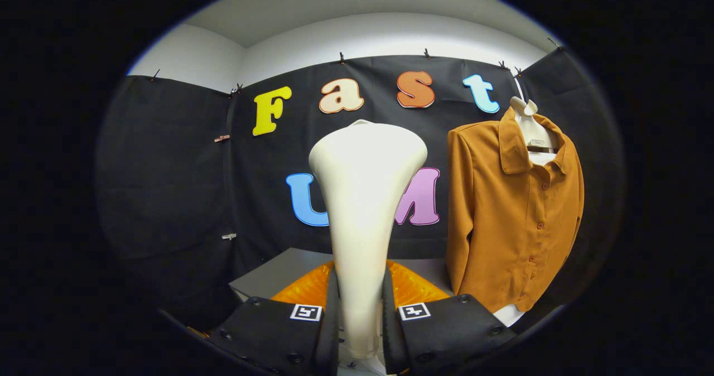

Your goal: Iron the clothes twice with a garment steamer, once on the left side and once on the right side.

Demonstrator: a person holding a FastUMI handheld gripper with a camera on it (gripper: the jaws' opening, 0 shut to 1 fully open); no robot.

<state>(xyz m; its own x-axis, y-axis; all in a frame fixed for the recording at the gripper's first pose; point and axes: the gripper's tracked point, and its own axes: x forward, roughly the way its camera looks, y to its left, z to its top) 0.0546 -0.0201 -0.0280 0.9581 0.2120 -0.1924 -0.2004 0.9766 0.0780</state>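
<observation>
1. The claw [361, 314] is clamped on the garment steamer [365, 197], both fingers pressing its narrow handle.
2. The steamer stands upright, its wide head up.
3. The brown shirt [510, 220] hangs on a mannequin, beyond the fingers to the right, apart from the steamer.
4. A grey bench [273, 275] lies below.

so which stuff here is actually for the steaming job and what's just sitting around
For the job:
- garment steamer, upright between the gripper fingers, both pressing its handle
- brown shirt, hung on a white hanger, beyond the fingers and to the steamer's side

Just there:
- grey table behind the fingers
- black booth cloth with its clips
</observation>
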